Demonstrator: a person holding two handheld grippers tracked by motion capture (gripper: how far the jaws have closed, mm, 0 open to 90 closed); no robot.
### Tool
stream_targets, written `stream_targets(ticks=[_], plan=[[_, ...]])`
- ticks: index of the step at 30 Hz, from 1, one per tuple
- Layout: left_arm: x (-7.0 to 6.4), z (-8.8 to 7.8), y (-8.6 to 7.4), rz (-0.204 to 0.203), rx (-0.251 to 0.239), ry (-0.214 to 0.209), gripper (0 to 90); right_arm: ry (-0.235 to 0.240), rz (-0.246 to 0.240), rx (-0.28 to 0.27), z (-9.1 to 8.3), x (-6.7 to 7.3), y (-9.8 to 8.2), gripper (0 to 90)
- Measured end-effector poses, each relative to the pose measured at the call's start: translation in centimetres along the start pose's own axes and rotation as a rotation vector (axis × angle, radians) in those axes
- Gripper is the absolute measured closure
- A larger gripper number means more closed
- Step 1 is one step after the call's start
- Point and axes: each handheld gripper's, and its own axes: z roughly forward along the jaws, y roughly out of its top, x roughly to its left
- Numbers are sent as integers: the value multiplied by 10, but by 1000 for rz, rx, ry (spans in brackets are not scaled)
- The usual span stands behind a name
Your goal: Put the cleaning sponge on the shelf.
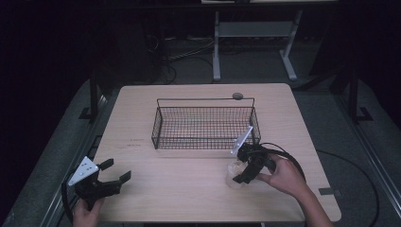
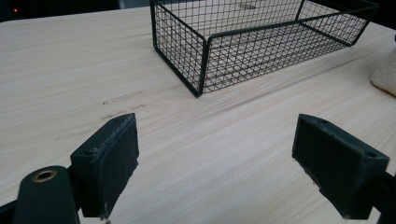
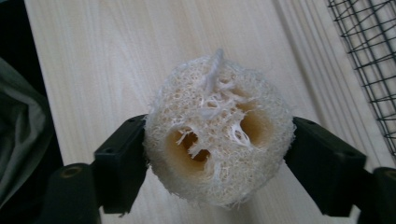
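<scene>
A pale round loofah sponge (image 3: 219, 133) with two holes sits between the jaws of my right gripper (image 3: 218, 158), which is shut on it. From above, the loofah sponge (image 1: 234, 174) rests at the table near the front right, with the right gripper (image 1: 247, 171) pointing down on it. A black wire basket (image 1: 204, 124) stands in the table's middle, just beyond that gripper. My left gripper (image 1: 116, 172) stays at the front left corner, open, nothing between its jaws. In the left gripper view the wire basket (image 2: 261, 42) is ahead and the loofah's edge (image 2: 386, 74) shows far right.
The light wooden table (image 1: 142, 109) has a small grey round disc (image 1: 237, 96) behind the basket. A black cable (image 1: 283, 153) loops from the right gripper. Dark floor and a white metal frame (image 1: 255, 38) lie past the far edge.
</scene>
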Motion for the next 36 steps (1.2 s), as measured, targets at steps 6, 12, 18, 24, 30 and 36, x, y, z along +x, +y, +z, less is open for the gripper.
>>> stream_targets(ticks=[6,12,18,24,30,36], plan=[[0,0,0,-1,-1,1,138,0,-14,12,-4,1,5,275],[0,0,0,-3,-3,0,138,6,-17,0,-9,1,8,276],[0,0,0,1,1,0,138,9,-25,-8,-15,0,12,276],[0,0,0,-1,0,1,138,26,-18,-25,-20,-3,15,277],[0,0,0,0,1,2,138,26,-23,-28,-27,-5,19,277],[0,0,0,0,1,3,138,24,-31,-34,-36,-6,27,277]])
